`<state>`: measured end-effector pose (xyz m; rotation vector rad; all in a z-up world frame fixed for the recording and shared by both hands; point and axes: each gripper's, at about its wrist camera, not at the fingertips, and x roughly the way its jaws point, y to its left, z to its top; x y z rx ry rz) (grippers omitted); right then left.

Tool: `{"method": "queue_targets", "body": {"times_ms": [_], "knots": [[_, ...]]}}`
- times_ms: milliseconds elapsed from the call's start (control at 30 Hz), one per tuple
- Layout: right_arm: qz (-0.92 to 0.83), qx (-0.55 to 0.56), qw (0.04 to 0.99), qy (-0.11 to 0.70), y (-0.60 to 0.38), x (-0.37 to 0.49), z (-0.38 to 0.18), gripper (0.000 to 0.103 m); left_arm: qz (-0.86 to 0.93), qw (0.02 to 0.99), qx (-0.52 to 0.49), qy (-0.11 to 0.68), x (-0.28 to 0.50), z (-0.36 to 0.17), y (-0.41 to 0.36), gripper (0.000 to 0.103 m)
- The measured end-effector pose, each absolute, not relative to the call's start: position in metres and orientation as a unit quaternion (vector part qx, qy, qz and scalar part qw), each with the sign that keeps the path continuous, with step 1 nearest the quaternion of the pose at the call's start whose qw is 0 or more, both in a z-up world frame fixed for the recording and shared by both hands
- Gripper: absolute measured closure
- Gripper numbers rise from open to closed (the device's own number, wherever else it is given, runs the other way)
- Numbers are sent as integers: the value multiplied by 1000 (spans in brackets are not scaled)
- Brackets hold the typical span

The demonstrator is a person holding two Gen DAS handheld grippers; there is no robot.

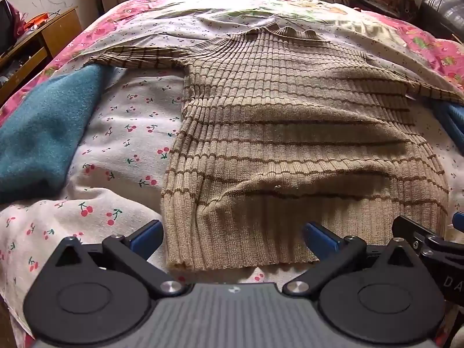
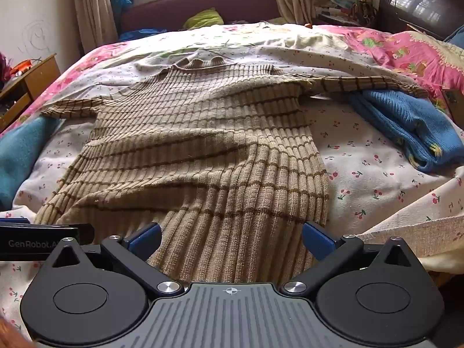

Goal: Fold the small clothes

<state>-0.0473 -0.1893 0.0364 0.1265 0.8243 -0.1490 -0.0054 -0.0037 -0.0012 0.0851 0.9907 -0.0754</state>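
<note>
A tan ribbed sweater with thin brown stripes (image 1: 284, 133) lies spread on the bed, collar far, hem near, both sleeves out sideways. It also shows in the right wrist view (image 2: 197, 150). My left gripper (image 1: 232, 239) is open, its blue fingertips (image 1: 146, 236) apart over the hem's left part. My right gripper (image 2: 232, 237) is open over the hem's right part, holding nothing. The right gripper's body shows at the lower right of the left wrist view (image 1: 429, 243).
The bed has a white cherry-print sheet (image 1: 127, 133) and a pink floral cover (image 2: 406, 49). A teal cloth (image 1: 40, 133) lies left of the sweater. A folded blue knit (image 2: 406, 124) lies right. A wooden cabinet (image 1: 34, 43) stands at the left.
</note>
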Motion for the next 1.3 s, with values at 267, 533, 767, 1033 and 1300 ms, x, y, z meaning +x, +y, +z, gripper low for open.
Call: {"method": "queue_targets", "body": {"times_ms": [267,533,767,1033,1300], "knots": [[-69,62,912,400,-191,-49,37,0,-32,878,29,476,-6,-1,1,0],[-68,65,911,401,-191,-49,37,0,-31,881,27,471,-19,-3,-1,0],[-69,68,912,399,-193,-51,38,0,-9,882,13,471,-30,-2,3,0],[-63,76,914,393,-195,-55,41,0,31,883,-11,469,-43,3,16,0],[-59,76,916,390,-193,-56,44,0,23,894,-6,447,-48,12,15,0]]}}
